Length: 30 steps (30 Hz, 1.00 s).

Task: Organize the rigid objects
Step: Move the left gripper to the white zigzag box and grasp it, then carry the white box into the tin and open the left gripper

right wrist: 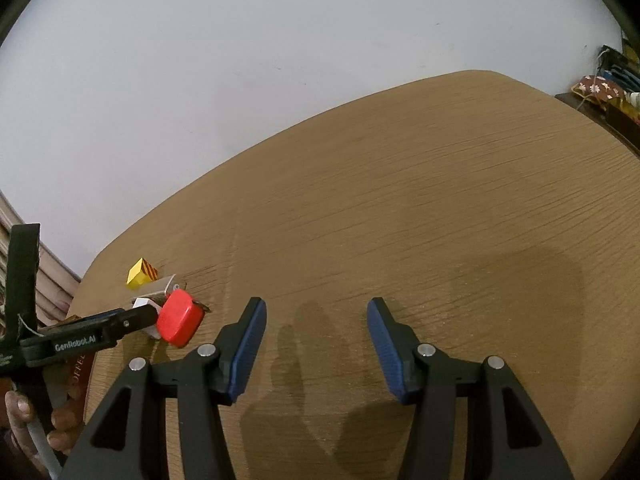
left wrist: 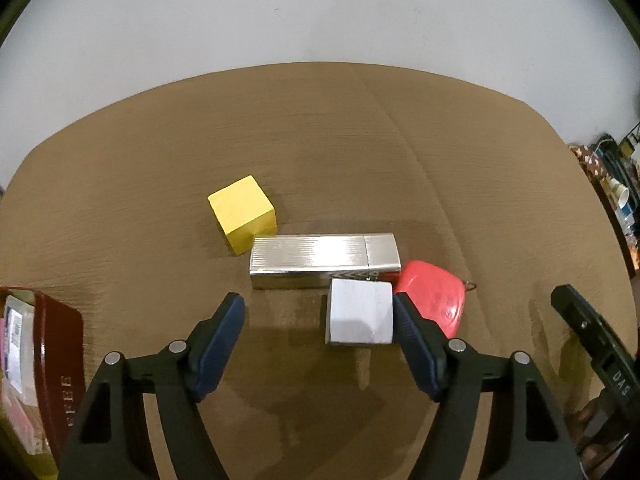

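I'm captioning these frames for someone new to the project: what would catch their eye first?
Probably the tight cluster mid-table: a bright yellow cube at the far left end of a shiny silver box, with a white cube and a red case just in front of it. The left gripper is open, its right finger beside the white cube. The right gripper is open over bare wooden table.

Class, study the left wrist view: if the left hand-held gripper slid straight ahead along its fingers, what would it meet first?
Probably the white block, already beside the right finger of the open left hand-held gripper. The middle of the gap leads on to the silver ribbed box. Depth is unclear in the fisheye.
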### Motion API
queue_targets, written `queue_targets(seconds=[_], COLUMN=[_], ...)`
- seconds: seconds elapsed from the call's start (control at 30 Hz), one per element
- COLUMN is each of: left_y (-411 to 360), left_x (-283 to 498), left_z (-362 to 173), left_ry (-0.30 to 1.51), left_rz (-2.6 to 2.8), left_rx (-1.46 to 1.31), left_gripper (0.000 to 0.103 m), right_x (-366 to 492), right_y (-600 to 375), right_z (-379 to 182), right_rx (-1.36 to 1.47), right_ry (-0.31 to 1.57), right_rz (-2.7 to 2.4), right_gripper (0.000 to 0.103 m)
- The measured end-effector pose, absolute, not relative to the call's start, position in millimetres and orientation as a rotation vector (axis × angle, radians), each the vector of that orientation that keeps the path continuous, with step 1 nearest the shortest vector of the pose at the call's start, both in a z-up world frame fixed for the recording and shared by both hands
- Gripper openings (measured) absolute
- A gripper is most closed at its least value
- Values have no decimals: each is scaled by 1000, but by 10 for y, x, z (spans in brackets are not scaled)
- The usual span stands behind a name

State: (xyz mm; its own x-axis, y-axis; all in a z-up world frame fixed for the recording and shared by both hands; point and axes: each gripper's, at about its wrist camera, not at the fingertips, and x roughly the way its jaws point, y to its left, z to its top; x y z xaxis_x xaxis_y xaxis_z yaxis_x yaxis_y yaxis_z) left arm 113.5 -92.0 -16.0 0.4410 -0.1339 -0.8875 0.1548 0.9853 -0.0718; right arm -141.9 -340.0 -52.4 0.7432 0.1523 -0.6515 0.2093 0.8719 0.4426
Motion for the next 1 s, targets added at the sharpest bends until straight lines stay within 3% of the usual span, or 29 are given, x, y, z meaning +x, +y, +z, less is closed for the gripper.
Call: queue_targets(seconds=[0.03,0.1,0.13,1.0], left_y=[-898,-836,-834,-567], left_x=[1136,1132,1129,-241], left_z=[-167,-165,-174,653], left_ry=[1102,1101,1107,899], left_rz=[-186,-215,-214,-77], left_rx=[5,-31,-27,157], left_gripper=[65,44,27,26], right_x=[-1423,-1429,-1431,-1389], right_y=[-3407,-3425,-3423,-3426], right_z=[-521,-516,-514,-551], right_rx=[524,527,528,527], right_ry=[741,741,740,751], right_rz=[-33,-34,-35,-39], right_gripper=[54,54,54,54])
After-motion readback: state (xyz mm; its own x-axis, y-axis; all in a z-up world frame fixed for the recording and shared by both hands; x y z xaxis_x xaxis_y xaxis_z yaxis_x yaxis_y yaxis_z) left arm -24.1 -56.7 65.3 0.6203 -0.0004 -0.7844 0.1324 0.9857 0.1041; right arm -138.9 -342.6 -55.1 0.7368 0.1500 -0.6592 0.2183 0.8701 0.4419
